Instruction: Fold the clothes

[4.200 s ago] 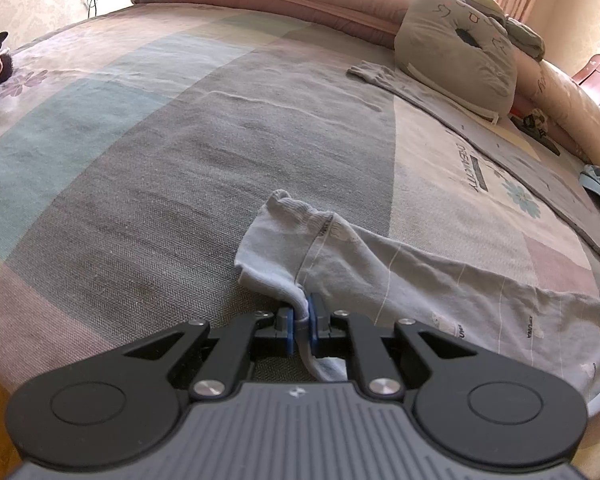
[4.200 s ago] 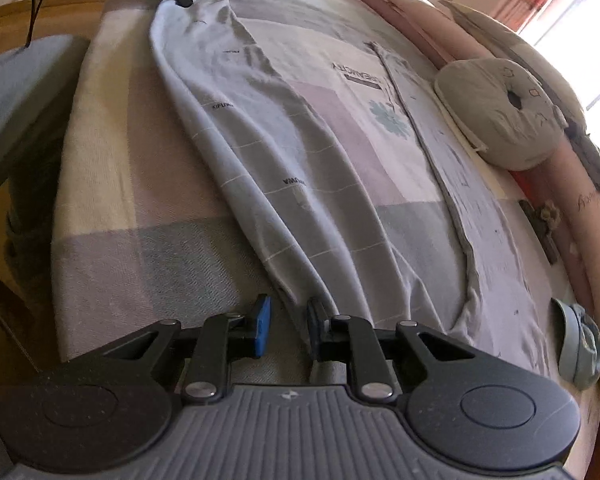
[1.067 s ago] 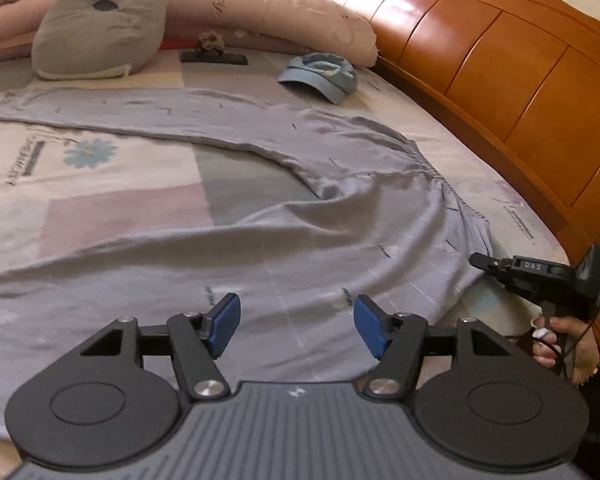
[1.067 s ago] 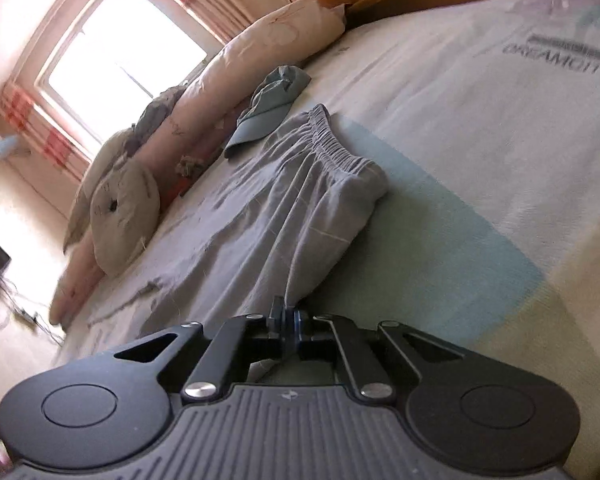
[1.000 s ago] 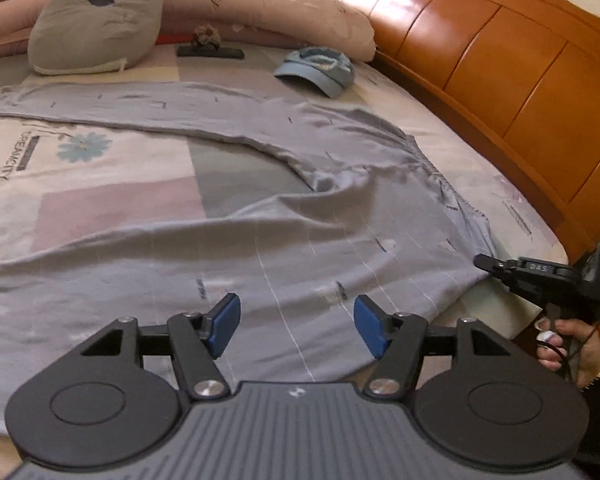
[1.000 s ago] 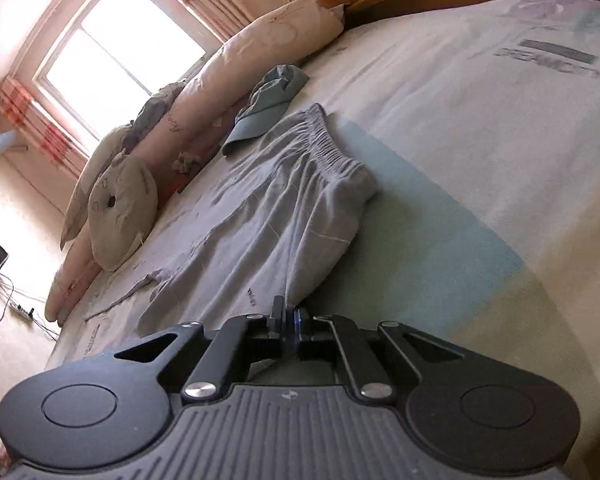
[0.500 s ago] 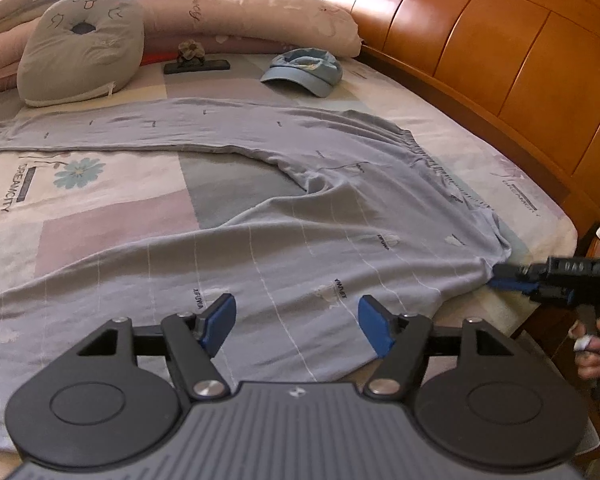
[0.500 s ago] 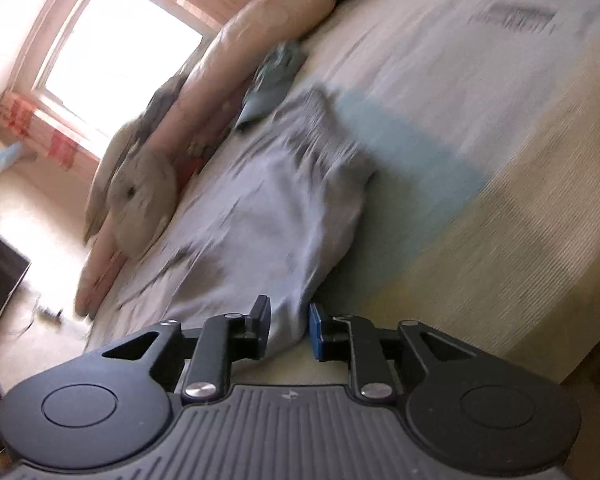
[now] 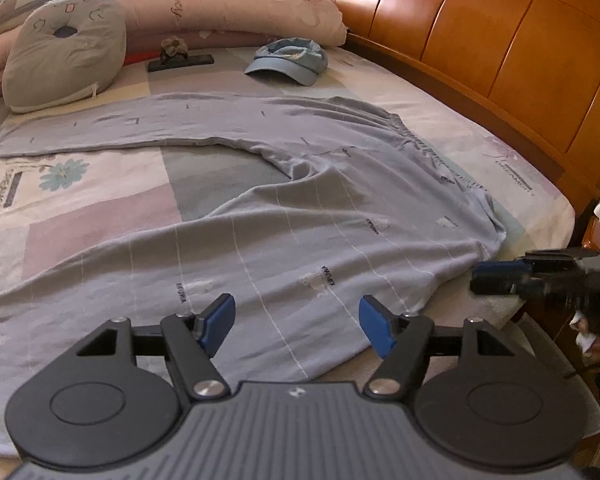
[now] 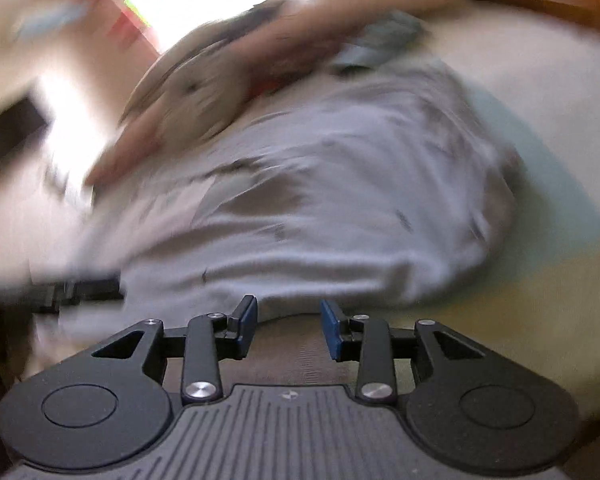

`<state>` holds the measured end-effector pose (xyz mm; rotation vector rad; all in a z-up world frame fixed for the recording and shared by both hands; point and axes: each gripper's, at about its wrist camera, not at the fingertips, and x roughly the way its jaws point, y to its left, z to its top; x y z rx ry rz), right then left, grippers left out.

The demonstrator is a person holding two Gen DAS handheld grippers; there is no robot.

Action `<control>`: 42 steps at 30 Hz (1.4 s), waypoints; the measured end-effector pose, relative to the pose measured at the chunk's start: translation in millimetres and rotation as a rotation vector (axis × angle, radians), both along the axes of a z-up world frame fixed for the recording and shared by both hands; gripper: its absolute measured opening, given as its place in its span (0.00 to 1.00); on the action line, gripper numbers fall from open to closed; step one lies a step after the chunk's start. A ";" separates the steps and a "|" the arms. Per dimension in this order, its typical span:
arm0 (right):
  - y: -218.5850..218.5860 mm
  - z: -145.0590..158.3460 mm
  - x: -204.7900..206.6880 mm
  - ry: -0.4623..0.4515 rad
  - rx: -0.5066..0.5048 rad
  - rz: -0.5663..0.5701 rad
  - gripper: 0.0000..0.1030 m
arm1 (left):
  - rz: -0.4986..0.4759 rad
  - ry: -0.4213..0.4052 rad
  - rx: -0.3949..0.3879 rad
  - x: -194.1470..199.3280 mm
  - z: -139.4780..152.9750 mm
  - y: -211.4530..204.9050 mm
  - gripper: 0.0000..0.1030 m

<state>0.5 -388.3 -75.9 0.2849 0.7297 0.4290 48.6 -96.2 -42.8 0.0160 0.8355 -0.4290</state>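
Light grey trousers (image 9: 320,208) with thin white lines lie spread on the bed, legs running left, waistband toward the headboard side. My left gripper (image 9: 296,320) is open and empty, hovering over the near leg. My right gripper (image 9: 496,276) shows at the right bed edge just off the waistband corner. In the blurred right wrist view the right gripper (image 10: 288,320) is open and empty, just short of the trousers (image 10: 340,200).
A wooden headboard (image 9: 480,40) runs along the right. A blue cap (image 9: 292,60), a grey round cushion (image 9: 64,56), pink bolsters (image 9: 240,12) and a dark phone-like item (image 9: 180,63) lie at the far side of the bed.
The right gripper has opened and let go of the waistband corner, then pulled back a little. The left gripper stays open and has risen slightly over the near leg.
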 end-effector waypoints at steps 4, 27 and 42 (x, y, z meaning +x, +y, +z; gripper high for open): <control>43.6 7.1 -3.8 -0.129 -0.270 0.238 0.37 | -0.002 0.000 -0.008 -1.4 -0.7 0.4 0.67; 61.8 22.8 21.8 -0.016 -0.412 0.530 0.09 | 0.070 -0.010 0.026 2.5 -5.8 26.8 0.68; 118.0 28.6 68.9 -0.091 -0.312 0.423 0.25 | 0.155 0.061 0.095 3.6 -17.0 77.1 0.76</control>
